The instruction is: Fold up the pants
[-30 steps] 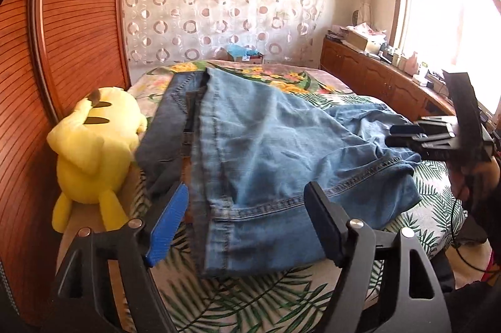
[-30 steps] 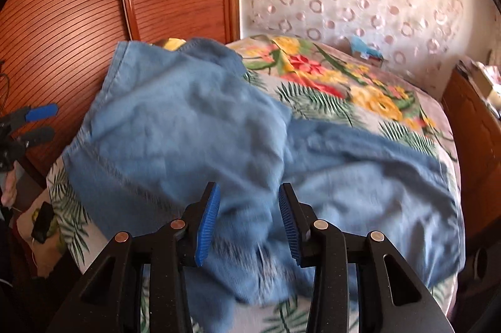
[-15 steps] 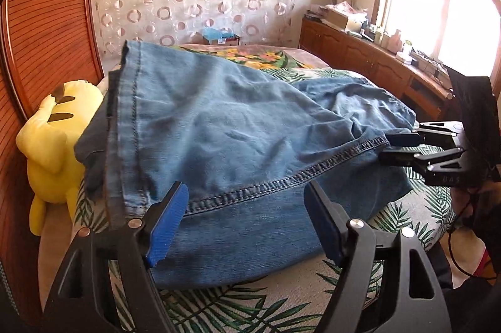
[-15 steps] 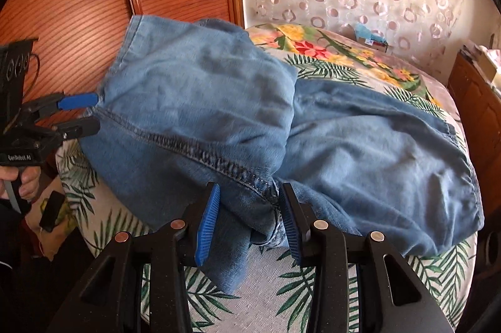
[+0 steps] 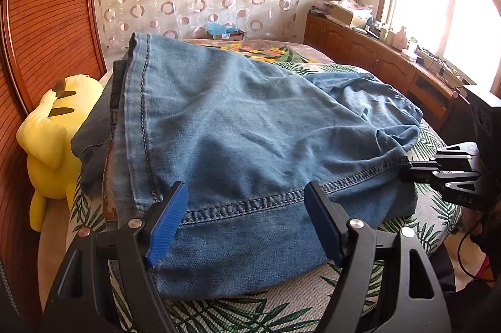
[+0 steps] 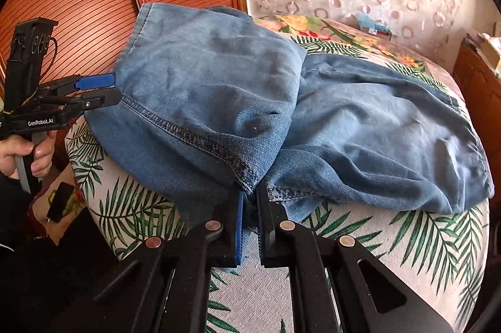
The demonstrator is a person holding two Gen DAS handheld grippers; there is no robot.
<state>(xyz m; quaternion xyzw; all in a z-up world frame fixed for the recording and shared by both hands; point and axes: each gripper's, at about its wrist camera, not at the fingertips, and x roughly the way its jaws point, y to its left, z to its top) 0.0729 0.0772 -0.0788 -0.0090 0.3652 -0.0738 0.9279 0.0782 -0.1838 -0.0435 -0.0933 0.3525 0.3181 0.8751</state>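
Quick update: my right gripper (image 6: 249, 201) has just clamped down on the jeans (image 6: 219, 95). Half a second ago its jaws were apart with denim between them; now they're pinched on the stitched seam at the bottom centre of the right wrist view. In the left wrist view the same gripper (image 5: 407, 168) shows at the right edge, biting the far end of that seam.

My left gripper (image 5: 247, 220) hasn't closed, its blue pads (image 5: 166, 220) spread wide at the near denim edge in the lower middle of the frame, holding nothing.

The jeans lie bunched on the leaf-print bedspread (image 6: 375, 254), one half doubled over the other. The yellow plush (image 5: 50, 138) sits at the left edge.

My guess: one corner secured, the left needs to pinch next before I can lift and fold.
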